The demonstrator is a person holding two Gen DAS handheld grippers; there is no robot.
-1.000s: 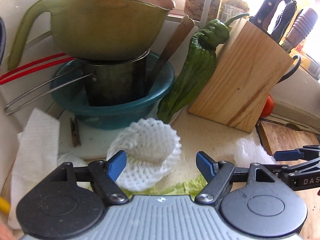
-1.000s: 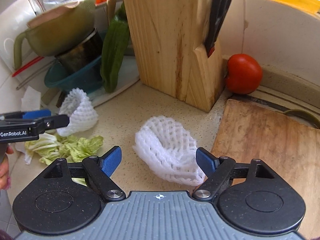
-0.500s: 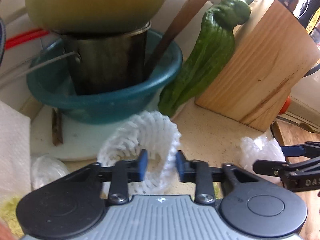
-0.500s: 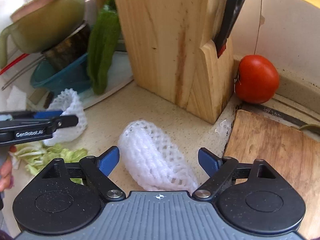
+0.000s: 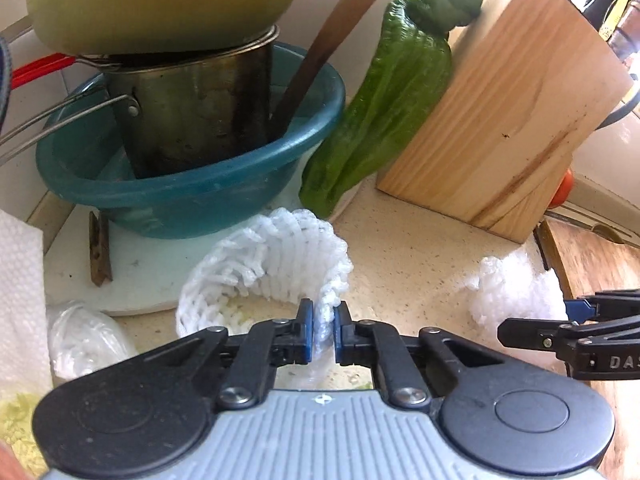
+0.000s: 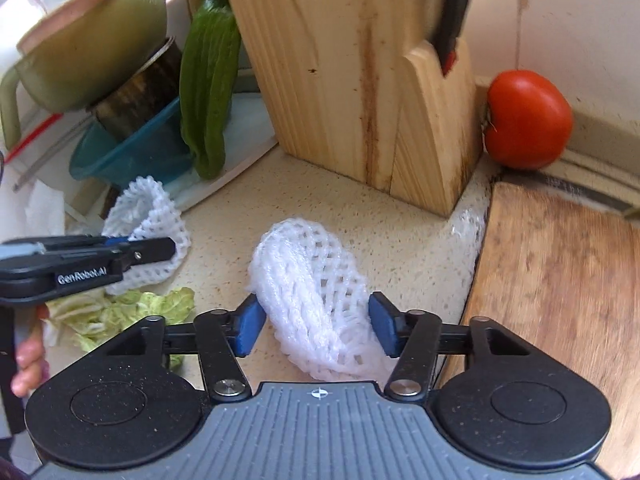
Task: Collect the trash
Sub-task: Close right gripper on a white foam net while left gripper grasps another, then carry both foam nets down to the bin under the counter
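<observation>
My left gripper (image 5: 321, 330) is shut on the near edge of a white foam fruit net (image 5: 260, 272) on the speckled counter; the same gripper (image 6: 172, 246) and net (image 6: 148, 216) show at the left of the right wrist view. My right gripper (image 6: 316, 324) is partly closed around a second white foam net (image 6: 316, 300); its blue pads (image 6: 250, 328) touch or nearly touch the net's sides. That net also shows in the left wrist view (image 5: 516, 288). Green lettuce scraps (image 6: 120, 312) lie beside the first net.
A wooden knife block (image 6: 360, 80) stands behind the nets, a tomato (image 6: 528, 120) to its right, a wooden cutting board (image 6: 560, 280) at the right. A long green pepper (image 5: 392, 92) leans on the block. A teal bowl (image 5: 192, 184) holds a metal pot. Paper towel (image 5: 20, 280) at left.
My left gripper has closed fully on the first net's edge. My right gripper has moved forward over the second net and its jaws have narrowed around it.
</observation>
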